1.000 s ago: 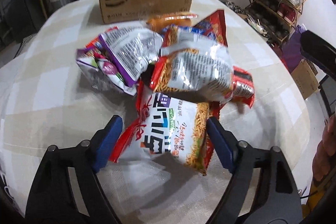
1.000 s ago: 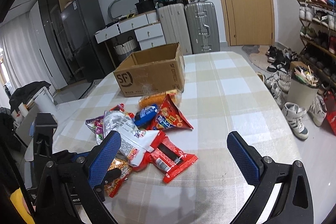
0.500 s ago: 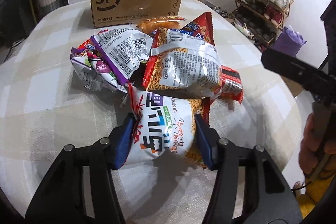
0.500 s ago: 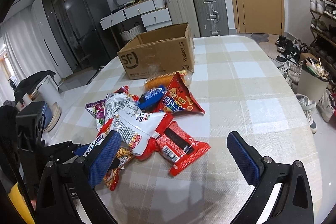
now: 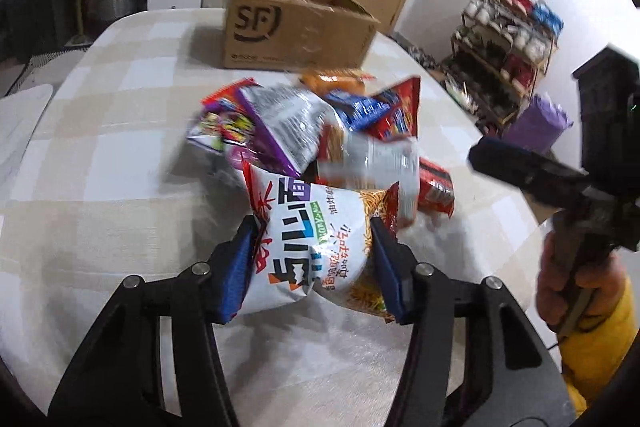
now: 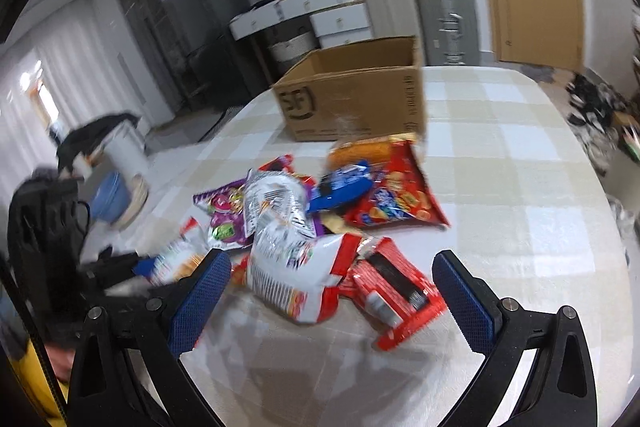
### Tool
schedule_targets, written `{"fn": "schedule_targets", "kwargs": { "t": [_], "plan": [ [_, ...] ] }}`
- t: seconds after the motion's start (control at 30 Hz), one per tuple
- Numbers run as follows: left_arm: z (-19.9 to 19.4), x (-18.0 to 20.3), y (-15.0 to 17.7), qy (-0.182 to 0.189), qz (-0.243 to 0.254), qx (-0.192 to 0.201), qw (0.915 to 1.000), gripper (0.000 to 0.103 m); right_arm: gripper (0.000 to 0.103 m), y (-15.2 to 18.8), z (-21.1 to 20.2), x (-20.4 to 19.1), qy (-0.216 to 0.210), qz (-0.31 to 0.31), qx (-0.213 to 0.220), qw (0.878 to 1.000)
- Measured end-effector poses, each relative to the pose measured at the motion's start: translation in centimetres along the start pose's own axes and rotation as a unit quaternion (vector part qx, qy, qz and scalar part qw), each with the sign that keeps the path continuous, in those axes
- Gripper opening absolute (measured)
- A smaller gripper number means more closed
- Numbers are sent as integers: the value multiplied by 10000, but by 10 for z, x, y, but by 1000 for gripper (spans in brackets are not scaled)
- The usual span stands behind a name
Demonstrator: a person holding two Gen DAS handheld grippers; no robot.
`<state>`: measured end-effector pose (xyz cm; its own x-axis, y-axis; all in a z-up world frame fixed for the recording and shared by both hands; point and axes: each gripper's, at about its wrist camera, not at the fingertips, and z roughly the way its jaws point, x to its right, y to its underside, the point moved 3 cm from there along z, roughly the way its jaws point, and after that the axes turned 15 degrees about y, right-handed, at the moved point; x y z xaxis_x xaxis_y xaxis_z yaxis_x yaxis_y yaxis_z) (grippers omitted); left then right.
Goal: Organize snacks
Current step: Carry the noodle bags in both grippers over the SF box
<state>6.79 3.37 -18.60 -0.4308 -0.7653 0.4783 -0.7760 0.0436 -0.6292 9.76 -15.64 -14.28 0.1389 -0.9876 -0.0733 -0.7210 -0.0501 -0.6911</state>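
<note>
Checked bench (image 5: pixel 100 155) carries a snack pile ahead of both hand-held grippers. Left hand-held gripper (image 5: pixel 312 259) pinches the noodle packet (image 5: pixel 316 239) across its width; packet's long axis runs forward, far end toward the cardboard box (image 5: pixel 296 23). Right hand-held gripper (image 6: pixel 332 299) spread wide, holding nothing, pile just ahead.

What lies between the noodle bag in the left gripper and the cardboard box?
In the left wrist view, the snack pile lies between the noodle bag, held by the left gripper, and the cardboard box.
</note>
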Motion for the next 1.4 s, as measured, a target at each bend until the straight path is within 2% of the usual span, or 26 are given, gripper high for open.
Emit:
{"fn": "schedule_targets", "kwargs": {
  "t": [0.17, 0.27, 0.37, 0.47, 0.53, 0.57, 0.67, 0.7, 0.8, 0.9, 1.2, 1.4],
  "plan": [
    [-34, -22, -4, -90, -223, 315, 9992, 52, 103, -5, 16, -25, -108, -781, -174, 9967],
    [-53, -33, -3, -84, -340, 475, 9983, 52, 103, -2, 29, -40, -317, -1117, -386, 9925],
    [-66, -38, -4, -122, -347, 594, 9976, 52, 103, 2, 46, -47, -274, -1225, -614, 9902],
    [-77, -40, -3, -139, -334, 674, 9971, 52, 103, 4, 62, -55, -416, -1177, -796, 9890],
    [-79, -40, -2, -142, -330, 699, 9969, 52, 102, 6, 72, -59, -289, -1166, -892, 9887],
    [-81, -41, -2, -130, -339, 717, 9968, 52, 99, 6, 75, -60, -322, -1127, -912, 9889],
    [-82, -41, -1, -133, -343, 742, 9966, 52, 77, 9, 84, -60, -318, -1035, -1040, 9887],
    [-83, -41, -1, -132, -358, 747, 9965, 52, 75, 10, 86, -60, -316, -989, -1076, 9888],
    [-81, -41, 1, -128, -397, 752, 9963, 52, 63, 9, 83, -58, -307, -922, -1029, 9899],
    [-82, -40, 0, -139, -388, 760, 9963, 52, 58, 13, 77, -54, -337, -848, -924, 9915],
    [-91, -26, -6, -160, -311, 853, 9957, 52, 57, 11, 31, -44, -686, -510, -394, 9956],
    [-97, -5, -32, -221, -111, 906, 9956, 52, 57, -16, -21, -31, -1016, -187, 70, 9946]
  ]
}}
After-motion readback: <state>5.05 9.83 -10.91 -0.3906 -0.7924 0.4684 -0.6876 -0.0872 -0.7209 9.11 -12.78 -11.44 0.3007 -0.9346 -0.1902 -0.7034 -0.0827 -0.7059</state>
